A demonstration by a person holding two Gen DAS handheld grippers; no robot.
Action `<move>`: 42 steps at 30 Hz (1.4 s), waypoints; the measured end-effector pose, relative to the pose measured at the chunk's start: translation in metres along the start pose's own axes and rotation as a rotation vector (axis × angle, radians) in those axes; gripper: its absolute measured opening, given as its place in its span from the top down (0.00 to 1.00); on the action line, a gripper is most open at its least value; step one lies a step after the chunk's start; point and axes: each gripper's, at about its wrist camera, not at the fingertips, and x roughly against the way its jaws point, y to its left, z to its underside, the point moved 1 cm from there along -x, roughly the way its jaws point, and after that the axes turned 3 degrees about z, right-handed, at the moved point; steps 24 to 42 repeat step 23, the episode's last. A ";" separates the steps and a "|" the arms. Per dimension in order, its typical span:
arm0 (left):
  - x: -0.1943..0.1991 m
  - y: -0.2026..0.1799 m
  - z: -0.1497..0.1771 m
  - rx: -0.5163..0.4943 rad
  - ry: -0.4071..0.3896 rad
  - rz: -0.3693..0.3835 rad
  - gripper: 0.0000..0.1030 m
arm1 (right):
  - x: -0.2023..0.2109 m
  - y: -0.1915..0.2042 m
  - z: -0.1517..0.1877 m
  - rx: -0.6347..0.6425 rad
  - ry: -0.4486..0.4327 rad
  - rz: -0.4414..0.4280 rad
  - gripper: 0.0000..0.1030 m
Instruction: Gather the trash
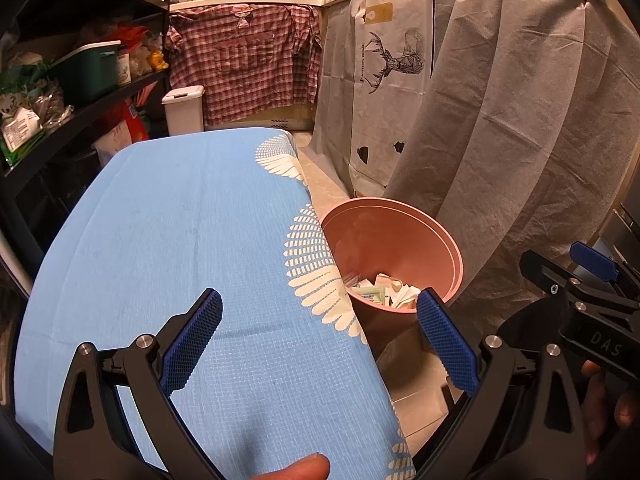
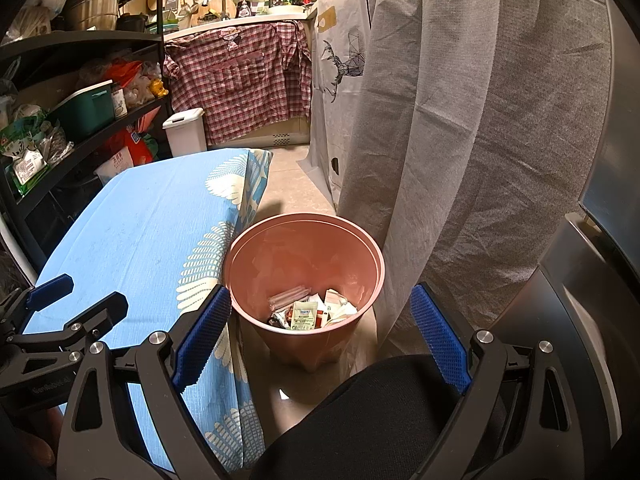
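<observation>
Pink bin (image 2: 304, 276) holding wrappers (image 2: 310, 312), at table's (image 1: 180, 220) 3 o'clock, left claw (image 1: 320, 344) spread empty, right claw (image 2: 320, 340) spread empty

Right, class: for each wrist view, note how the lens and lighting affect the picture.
Left wrist view: fisheye bends the blue tablecloth edge, corners go black, warm dim light. Right wrist view: same curving and dark corners; the pink bin stays sharp, a small glare spot shines on the floor.
</observation>
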 end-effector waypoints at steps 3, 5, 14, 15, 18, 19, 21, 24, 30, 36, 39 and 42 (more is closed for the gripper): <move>0.000 -0.001 0.000 0.001 0.002 0.001 0.08 | 0.000 0.000 0.000 -0.002 0.000 0.000 0.13; 0.000 -0.001 -0.001 0.002 -0.001 0.000 0.08 | 0.000 0.000 0.000 0.000 0.000 0.000 0.13; 0.001 0.000 0.000 0.008 -0.014 0.001 0.08 | 0.000 0.001 0.000 0.000 0.000 0.000 0.13; 0.001 0.000 0.000 0.007 -0.015 0.002 0.08 | 0.000 0.000 0.000 0.000 0.000 0.001 0.13; 0.001 0.001 -0.001 0.010 -0.011 -0.005 0.08 | 0.000 0.000 0.000 0.000 -0.001 0.000 0.13; 0.001 0.001 -0.001 0.014 -0.007 -0.004 0.08 | 0.000 0.000 0.000 0.000 0.000 0.000 0.13; 0.001 0.001 -0.001 0.018 -0.005 -0.006 0.08 | 0.000 0.001 0.000 0.000 0.000 0.000 0.13; 0.001 0.000 -0.001 0.016 -0.005 -0.007 0.08 | 0.000 0.001 0.000 0.000 0.000 0.000 0.13; 0.001 0.000 -0.001 0.016 -0.005 -0.007 0.08 | 0.000 0.001 0.000 0.000 0.000 0.000 0.13; 0.001 0.000 -0.001 0.016 -0.005 -0.007 0.08 | 0.000 0.001 0.000 0.000 0.000 0.000 0.13; 0.001 0.000 -0.001 0.016 -0.005 -0.007 0.08 | 0.000 0.001 0.000 0.000 0.000 0.000 0.13; 0.001 0.000 -0.001 0.016 -0.005 -0.007 0.08 | 0.000 0.001 0.000 0.000 0.000 0.000 0.13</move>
